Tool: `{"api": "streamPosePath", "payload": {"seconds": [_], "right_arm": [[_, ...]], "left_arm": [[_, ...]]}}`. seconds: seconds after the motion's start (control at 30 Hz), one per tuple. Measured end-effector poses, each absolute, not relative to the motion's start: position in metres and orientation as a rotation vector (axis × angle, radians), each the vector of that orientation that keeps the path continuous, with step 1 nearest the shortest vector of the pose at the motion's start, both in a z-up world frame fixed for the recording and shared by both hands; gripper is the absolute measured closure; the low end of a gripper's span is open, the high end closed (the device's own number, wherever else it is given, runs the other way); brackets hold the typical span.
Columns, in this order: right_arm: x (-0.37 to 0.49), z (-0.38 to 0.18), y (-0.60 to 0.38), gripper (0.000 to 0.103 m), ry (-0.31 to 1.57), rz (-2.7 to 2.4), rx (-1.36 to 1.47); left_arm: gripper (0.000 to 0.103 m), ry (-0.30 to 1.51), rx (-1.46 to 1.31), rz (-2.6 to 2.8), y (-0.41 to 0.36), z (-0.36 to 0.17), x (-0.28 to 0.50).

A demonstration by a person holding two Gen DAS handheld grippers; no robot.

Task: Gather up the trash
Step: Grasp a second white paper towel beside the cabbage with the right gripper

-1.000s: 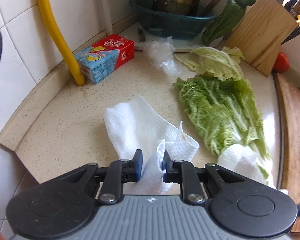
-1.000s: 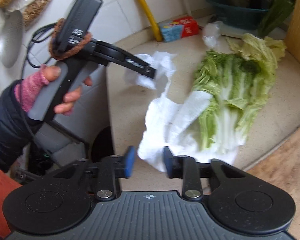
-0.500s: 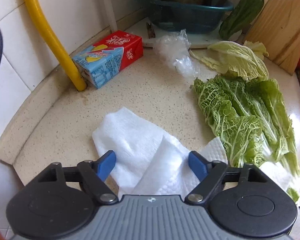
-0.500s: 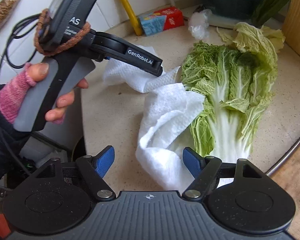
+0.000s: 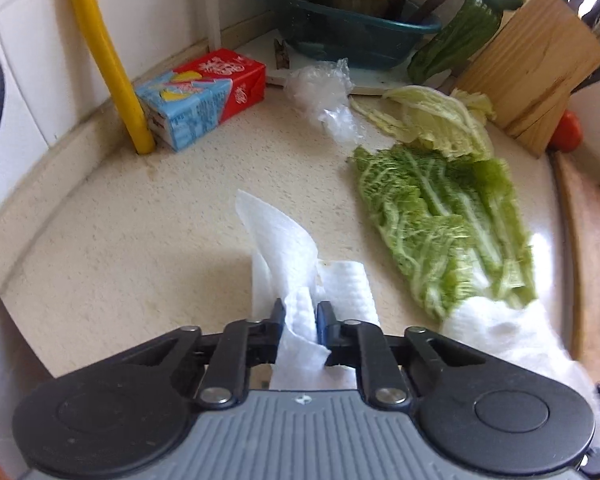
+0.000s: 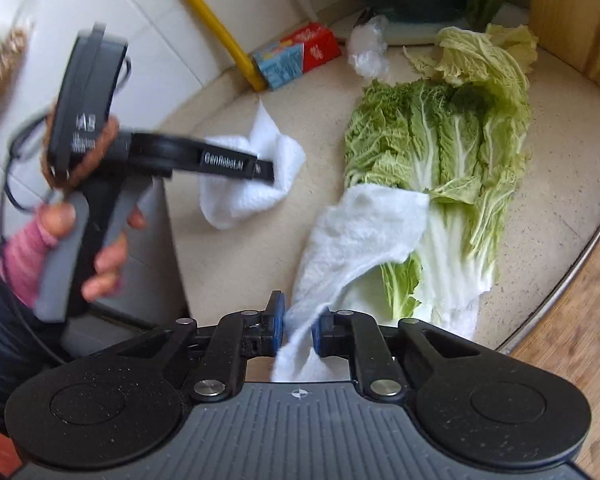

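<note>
1. The left gripper (image 5: pixel 300 316) has just been closing; its blue pads now pinch a crumpled white paper towel (image 5: pixel 288 252) between them. The towel rises from the speckled table (image 5: pixel 140 240) straight into the jaws, with a folded flap spreading just beyond the fingertips.
2. In the right wrist view the same left gripper (image 6: pixel 266 170) shows side-on, held by the person's left hand (image 6: pixel 96 248) in a pink cuff, its tip buried in that paper towel (image 6: pixel 252 184) near the table's left part.
3. The right gripper (image 6: pixel 298 326) has also just been closing; its pads press on a second paper towel (image 6: pixel 364 232), a twisted end of which passes between them and back under the gripper body.
4. This second paper towel lies partly over the white stem end of the napa cabbage leaves (image 6: pixel 440 152), draped from the leaves down to the right gripper; in the left wrist view it shows as a white heap (image 5: pixel 512 340) at the leaves' (image 5: pixel 440 216) near end.
5. Well beyond both grippers, by the tiled wall, a drink carton (image 5: pixel 204 100) lies against a yellow pipe (image 5: pixel 108 52), and a crumpled clear plastic bag (image 5: pixel 324 96) sits just beside the paler cabbage leaf (image 5: pixel 440 120).
6. A wooden knife block (image 5: pixel 532 64) stands at the far right, a tomato (image 5: pixel 566 132) beside it.
</note>
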State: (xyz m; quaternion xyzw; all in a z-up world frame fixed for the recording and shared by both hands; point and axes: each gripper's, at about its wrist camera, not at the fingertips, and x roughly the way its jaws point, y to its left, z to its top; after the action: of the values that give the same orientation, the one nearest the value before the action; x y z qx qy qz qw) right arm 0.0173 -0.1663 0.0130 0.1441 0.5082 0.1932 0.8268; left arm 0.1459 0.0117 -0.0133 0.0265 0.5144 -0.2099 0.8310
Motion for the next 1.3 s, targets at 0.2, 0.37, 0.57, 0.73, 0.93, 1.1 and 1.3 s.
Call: {"api": "streamPosePath", "payload": {"seconds": [0.2,0.37,0.57,0.73,0.93,1.1,1.3], "right_arm": [[0.017,0.035,-0.187,0.084,1.0,0.409,0.403],[0.016,0.046,-0.203,0.085,0.946,0.403,0.442],[0.016,0.034,-0.189,0.034,0.988,0.386,0.305],[0.013,0.015,-0.155,0.029,1.038,0.432,0.163],[0.018,-0.009,-0.128,0.069,1.045,0.358,-0.079],[0.028,-0.01,-0.158,0.095,1.126,0.389,0.206],[0.023,-0.017,-0.202,0.098,1.099,0.568,0.759]], "left_arm": [[0.093,1.078,-0.026,-0.475,0.017,0.003,0.133],[0.093,1.055,-0.047,-0.47,0.025,0.014,0.121],[0.093,1.074,-0.052,-0.445,0.033,0.01,0.11],[0.092,1.081,-0.066,-0.432,0.041,0.007,0.1],[0.092,1.095,-0.094,-0.417,0.05,0.002,0.093],[0.092,1.093,-0.109,-0.419,0.057,0.004,0.085],[0.093,1.088,-0.122,-0.408,0.06,0.006,0.078]]}}
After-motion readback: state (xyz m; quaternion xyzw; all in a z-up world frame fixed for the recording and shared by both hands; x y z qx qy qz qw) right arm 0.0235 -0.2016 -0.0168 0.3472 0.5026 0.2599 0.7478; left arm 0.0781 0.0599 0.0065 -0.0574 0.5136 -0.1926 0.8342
